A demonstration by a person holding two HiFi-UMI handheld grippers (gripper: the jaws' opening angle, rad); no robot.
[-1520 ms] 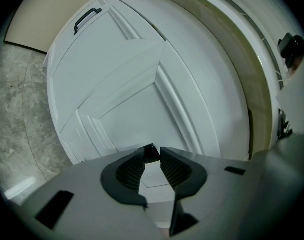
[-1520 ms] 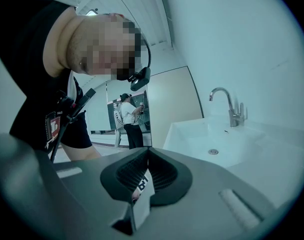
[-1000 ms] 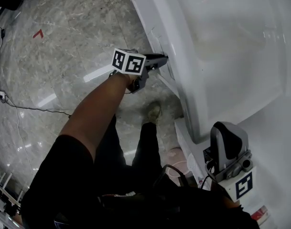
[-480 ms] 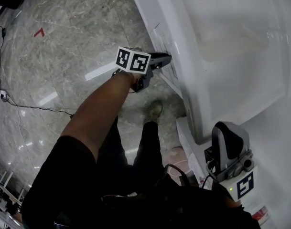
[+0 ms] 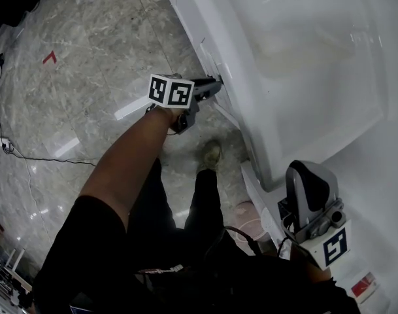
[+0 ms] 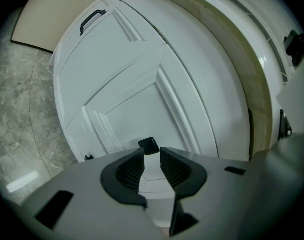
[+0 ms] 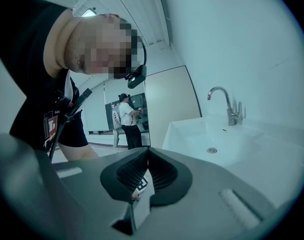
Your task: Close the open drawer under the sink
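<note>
Left gripper (image 5: 213,84) fingers narrowly apart, gripping nothing, tips at the black handle (image 6: 151,145) of the white drawer (image 6: 137,101) under the sink (image 5: 303,64). Right gripper (image 7: 148,154) fingers closed, empty — held near the sink's corner.

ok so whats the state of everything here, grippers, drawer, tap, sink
left gripper: jaws slightly apart, tips at the black handle, nothing clamped
right gripper: jaws together, nothing in them
drawer front: can't tell if it is fully shut
faucet: no water running
sink basin: empty, drain uncovered
</note>
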